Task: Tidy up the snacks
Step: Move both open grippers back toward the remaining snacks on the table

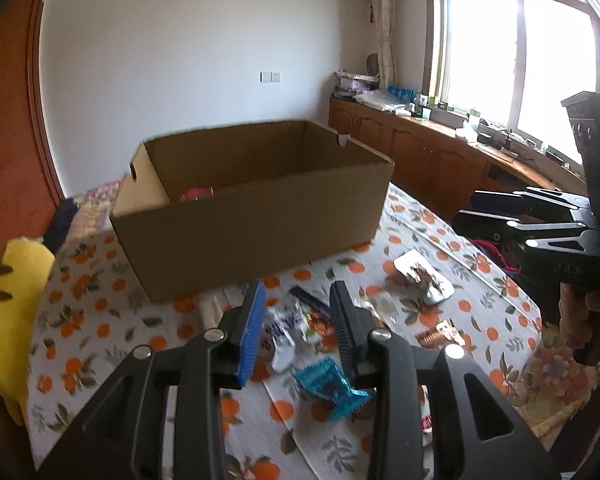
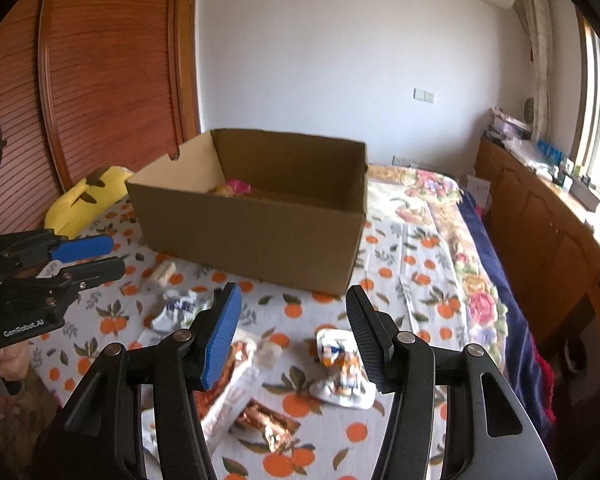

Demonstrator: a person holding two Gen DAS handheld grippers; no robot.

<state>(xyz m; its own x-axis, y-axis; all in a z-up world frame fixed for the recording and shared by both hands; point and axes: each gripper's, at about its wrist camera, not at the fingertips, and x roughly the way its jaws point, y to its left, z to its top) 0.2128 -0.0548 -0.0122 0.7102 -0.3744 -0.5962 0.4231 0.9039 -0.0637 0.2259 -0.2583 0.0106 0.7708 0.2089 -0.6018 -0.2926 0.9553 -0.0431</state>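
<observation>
A brown cardboard box (image 1: 260,216) stands open on the orange-print cloth; it also shows in the right wrist view (image 2: 252,228), with a pink snack (image 2: 238,187) inside. Loose snack packets lie in front of it: a white-and-blue one (image 1: 284,332), a teal one (image 1: 328,384), a silver-white one (image 1: 424,276) and copper ones (image 2: 260,420). My left gripper (image 1: 298,300) is open and empty above the white-and-blue packet. My right gripper (image 2: 294,308) is open and empty above a white-and-orange packet (image 2: 342,368).
A yellow plush pillow (image 1: 8,312) lies at the left edge of the bed. Wooden cabinets (image 1: 428,152) with clutter run under the window at right. A red-brown wardrobe (image 2: 100,72) stands behind the box. A floral blanket (image 2: 440,208) covers the bed to the right.
</observation>
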